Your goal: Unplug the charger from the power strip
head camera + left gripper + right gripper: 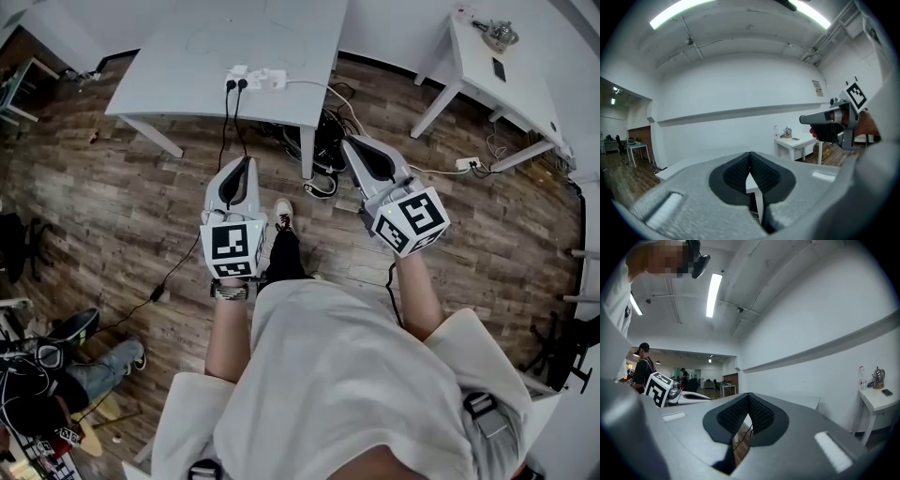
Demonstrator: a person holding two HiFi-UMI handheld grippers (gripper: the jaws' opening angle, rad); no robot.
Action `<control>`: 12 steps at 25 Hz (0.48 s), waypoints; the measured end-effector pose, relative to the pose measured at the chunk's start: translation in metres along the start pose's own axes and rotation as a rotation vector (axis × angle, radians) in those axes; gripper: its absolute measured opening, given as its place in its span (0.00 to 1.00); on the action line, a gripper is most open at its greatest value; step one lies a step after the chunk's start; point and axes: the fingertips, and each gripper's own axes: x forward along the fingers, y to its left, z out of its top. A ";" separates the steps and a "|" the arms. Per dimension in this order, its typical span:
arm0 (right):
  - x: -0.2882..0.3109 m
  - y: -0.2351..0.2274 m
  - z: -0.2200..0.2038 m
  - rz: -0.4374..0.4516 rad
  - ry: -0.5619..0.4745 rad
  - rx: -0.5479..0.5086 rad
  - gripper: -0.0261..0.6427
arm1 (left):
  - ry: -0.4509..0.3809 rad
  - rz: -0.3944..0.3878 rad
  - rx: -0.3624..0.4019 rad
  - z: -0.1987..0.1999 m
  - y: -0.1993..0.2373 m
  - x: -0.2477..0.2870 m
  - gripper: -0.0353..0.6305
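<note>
Jaws on left gripper (pixel 246 161) and right gripper (pixel 359 143) were shut together, nothing held, well short of the surface (pixel 187 56). Charger (pixel 232 84) was plugged into the power strip (pixel 255 79) at the near edge. It was judged light and rigid, best pinched across the body, not the limp cable (pixel 223 131).

Wood floor (pixel 112 187), white walls (pixel 740 89), pale table (pixel 216 47), side table (pixel 473 56) (smaller), strip lights (pixel 714 294)

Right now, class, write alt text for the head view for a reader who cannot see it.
Seen from above, a person holds the left gripper and right gripper, both shut and empty, over a wooden floor, short of a grey table whose white power strip has two black plugs in it.
</note>
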 end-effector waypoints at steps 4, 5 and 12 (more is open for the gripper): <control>0.024 -0.024 -0.008 -0.010 0.014 0.018 0.04 | 0.000 -0.008 -0.010 -0.003 0.012 0.035 0.06; 0.031 -0.031 -0.009 -0.014 0.017 0.022 0.04 | 0.001 -0.010 -0.012 -0.004 0.017 0.045 0.06; 0.106 -0.069 -0.014 -0.024 0.035 0.024 0.04 | 0.006 -0.021 0.005 -0.007 0.063 0.119 0.06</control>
